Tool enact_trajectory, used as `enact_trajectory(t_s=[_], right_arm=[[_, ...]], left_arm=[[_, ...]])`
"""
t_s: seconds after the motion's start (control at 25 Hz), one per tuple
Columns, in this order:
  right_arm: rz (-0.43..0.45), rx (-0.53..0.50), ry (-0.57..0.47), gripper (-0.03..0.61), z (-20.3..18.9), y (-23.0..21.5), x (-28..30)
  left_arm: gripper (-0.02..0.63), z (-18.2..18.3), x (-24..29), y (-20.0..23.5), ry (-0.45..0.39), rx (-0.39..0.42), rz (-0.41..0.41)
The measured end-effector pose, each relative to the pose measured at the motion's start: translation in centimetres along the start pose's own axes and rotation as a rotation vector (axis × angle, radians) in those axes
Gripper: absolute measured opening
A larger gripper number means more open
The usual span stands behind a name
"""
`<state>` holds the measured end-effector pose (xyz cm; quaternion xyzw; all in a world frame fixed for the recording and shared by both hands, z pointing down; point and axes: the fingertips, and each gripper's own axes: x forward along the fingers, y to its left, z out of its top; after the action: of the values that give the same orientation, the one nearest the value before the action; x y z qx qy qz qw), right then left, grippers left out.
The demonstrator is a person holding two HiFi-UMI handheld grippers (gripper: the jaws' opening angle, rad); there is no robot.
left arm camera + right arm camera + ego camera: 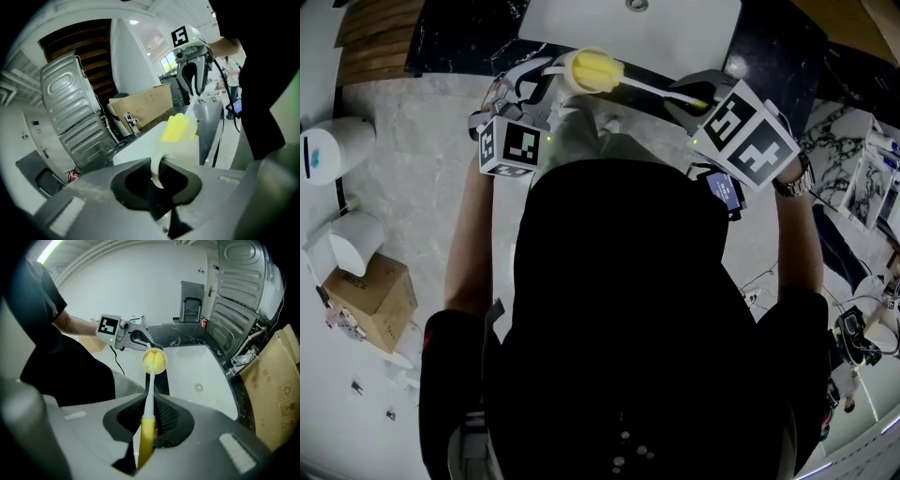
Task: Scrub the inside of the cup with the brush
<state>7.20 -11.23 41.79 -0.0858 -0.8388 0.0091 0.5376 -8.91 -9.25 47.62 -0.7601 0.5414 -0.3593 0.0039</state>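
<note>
cup [154,361] sits just past the tips of my left tongs [157,177], whose jaws are closed on its thin white handle. the left gripper view shows that loop pinched between the pads, with the pale, see-through cup wall right beyond them. my right tongs [149,414] are clamped on the brush [148,394], pads pressing where the yellow grip meets the white shaft. the shaft runs straight away from those jaws to the cup. the brush's yellow sponge head [178,127] is inside the cup and fills most of its mouth.

the right gripper view looks straight into the open mouth, so the head shows as a yellow round inside a white rim. it also shows the left tongs beyond the cup, their marker cube [108,326] turned to the camera. the white sink [206,366] and its drain [199,388] lie to the right of the cup there. the left gripper view sees the cup from the handle side instead. in it the yellow head shows at the end away from my left jaws, and the right tongs stand high beyond it, pointing down.

only the head view takes in both pairs at once: the cup lies tipped on its side between them, close to the left pair, and the white shaft bridges across to the right pair. a cardboard box [276,390] stands to the right of the sink, well apart from both tongs.
</note>
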Motion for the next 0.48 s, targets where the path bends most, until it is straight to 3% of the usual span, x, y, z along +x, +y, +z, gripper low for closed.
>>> enact_trajectory(t_s=[0.2, 0.48], right_arm=[[-0.021, 0.014, -0.017, 0.043, 0.2, 0.0, -0.9], [-0.043, 0.047, -0.057, 0.043, 0.2, -0.3, -1.6]], left_arm=[[0.043, -0.8, 0.1, 0.2, -0.018, -0.114, 0.004], [0.043, -0.7, 0.6, 0.2, -0.067, -0.214, -0.002]])
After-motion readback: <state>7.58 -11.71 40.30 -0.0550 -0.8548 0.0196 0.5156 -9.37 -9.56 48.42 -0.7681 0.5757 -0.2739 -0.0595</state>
